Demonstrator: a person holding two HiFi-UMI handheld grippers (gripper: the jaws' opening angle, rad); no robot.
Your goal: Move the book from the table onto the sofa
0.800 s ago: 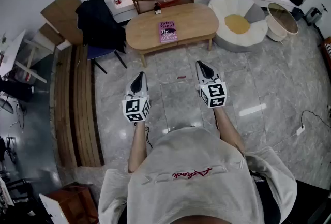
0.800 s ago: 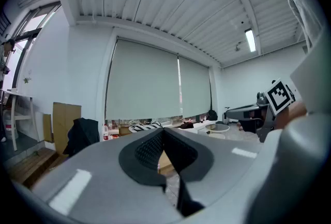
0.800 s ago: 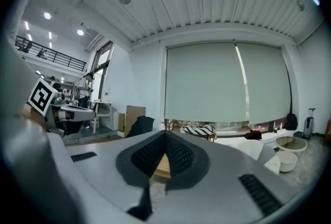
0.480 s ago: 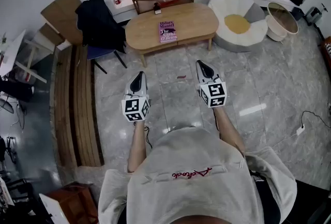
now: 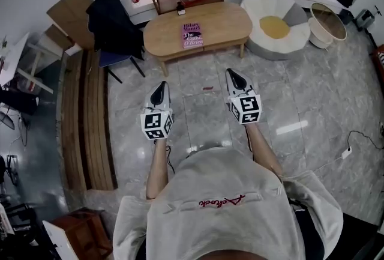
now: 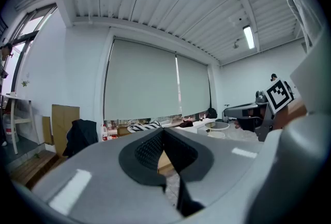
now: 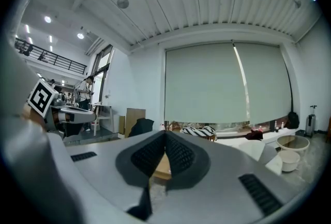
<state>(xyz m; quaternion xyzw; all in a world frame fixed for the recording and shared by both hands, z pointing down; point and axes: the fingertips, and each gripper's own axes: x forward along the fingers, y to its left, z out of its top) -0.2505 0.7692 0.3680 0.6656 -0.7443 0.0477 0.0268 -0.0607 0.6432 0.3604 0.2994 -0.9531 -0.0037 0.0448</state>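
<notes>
We are at the very start: nothing of the job is done yet. The book (image 5: pixel 192 35), pink-covered, lies flat on the wooden table (image 5: pixel 225 21), a little left of the table's middle, with bare tabletop all round it. It is well apart from both tools.

Our left gripper (image 5: pixel 159 89) and right gripper (image 5: pixel 235 75) hang side by side over the grey floor (image 5: pixel 204 108), short of the table's near edge, both pointing roughly level toward it. In each gripper's own view the two jaws meet along a closed seam with nothing between them, so both tools are pressed together and empty.

The seat we take for the sofa is the white, petal-shaped one (image 5: pixel 259 9) with the yellow cushion, standing on the floor just beside the table's right end. Nothing lies on its cushion as far as we can see.

All the steps are left, in our judgement: we have to close the gap to the table, part the jaws of one tool, take the book by an edge, lift it clear, carry it rightward and set it on the seat.
</notes>
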